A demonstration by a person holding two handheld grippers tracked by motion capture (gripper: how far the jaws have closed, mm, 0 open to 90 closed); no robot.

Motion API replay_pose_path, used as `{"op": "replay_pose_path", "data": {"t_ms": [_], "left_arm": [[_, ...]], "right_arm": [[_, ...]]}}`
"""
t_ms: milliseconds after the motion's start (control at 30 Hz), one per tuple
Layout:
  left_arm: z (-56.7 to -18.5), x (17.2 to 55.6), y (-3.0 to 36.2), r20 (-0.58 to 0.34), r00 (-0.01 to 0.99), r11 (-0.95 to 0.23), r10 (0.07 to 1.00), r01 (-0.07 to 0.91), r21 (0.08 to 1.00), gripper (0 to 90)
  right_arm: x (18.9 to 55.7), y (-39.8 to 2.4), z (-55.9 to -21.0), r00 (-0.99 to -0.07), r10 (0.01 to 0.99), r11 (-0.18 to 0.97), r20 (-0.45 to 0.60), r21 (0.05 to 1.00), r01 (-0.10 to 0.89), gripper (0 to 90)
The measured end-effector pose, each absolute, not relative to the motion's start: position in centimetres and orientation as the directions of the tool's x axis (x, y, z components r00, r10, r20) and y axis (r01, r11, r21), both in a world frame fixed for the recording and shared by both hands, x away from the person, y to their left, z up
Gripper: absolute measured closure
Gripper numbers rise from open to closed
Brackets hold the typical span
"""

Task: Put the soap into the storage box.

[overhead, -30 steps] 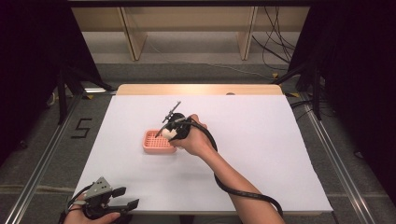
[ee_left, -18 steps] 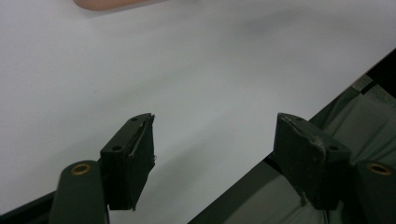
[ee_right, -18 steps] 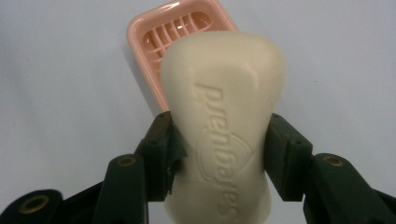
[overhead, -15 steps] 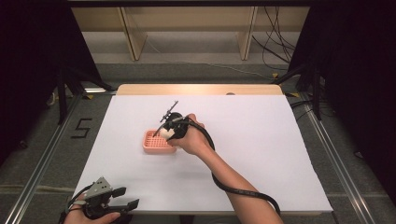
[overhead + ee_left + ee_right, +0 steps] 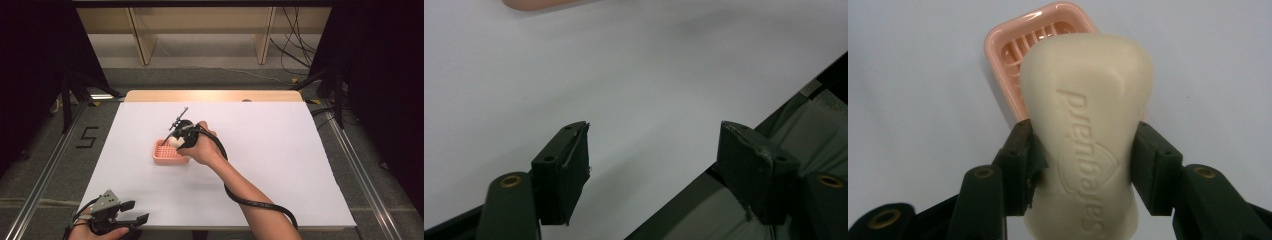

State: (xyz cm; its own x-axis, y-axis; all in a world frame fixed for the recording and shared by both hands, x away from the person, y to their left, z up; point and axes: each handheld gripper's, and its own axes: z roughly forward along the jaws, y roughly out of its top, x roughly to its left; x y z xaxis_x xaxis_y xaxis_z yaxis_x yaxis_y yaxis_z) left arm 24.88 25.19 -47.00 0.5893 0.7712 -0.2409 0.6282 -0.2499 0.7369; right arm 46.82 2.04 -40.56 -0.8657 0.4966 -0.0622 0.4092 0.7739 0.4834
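We find the right gripper [image 5: 1083,165] clenched on a cream bar of soap [image 5: 1085,125], its two black jaws pressing the bar's long sides at about mid-length, the embossed face turned toward the gripper's own camera. The bar is clear of the table and hangs over a pink slatted soap dish [image 5: 1008,45], whose ribbed floor shows past the bar's far end. In the high view the right gripper [image 5: 176,141] stands over the near right part of the soap dish [image 5: 165,156], with the soap [image 5: 175,142] showing as a pale patch at its tip; whether the bar already touches the dish we cannot tell.

We judge the step in hand to be the placing of the soap into the dish: grasp secure, carry to the dish done, release not yet made. The next move calls for lowering the bar until it lies flat on the ribs, its long axis matched to the dish's length, and only then parting the jaws.

The left gripper [image 5: 125,212] rests at the near left corner of the white table [image 5: 300,165], jaws released and wide apart with nothing between them, well apart from the dish.
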Motion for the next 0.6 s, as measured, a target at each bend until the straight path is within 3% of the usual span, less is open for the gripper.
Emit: {"op": "replay_pose_path", "data": {"t_ms": [600], "left_arm": [[-47.0,24.9,25.3,-0.224,0.598,-0.263,0.769,0.617,0.742,28.9]], "right_arm": [[47.1,3.3,-40.5,-0.871,0.486,0.78,-0.068,0.484,0.397,50.5]]}}
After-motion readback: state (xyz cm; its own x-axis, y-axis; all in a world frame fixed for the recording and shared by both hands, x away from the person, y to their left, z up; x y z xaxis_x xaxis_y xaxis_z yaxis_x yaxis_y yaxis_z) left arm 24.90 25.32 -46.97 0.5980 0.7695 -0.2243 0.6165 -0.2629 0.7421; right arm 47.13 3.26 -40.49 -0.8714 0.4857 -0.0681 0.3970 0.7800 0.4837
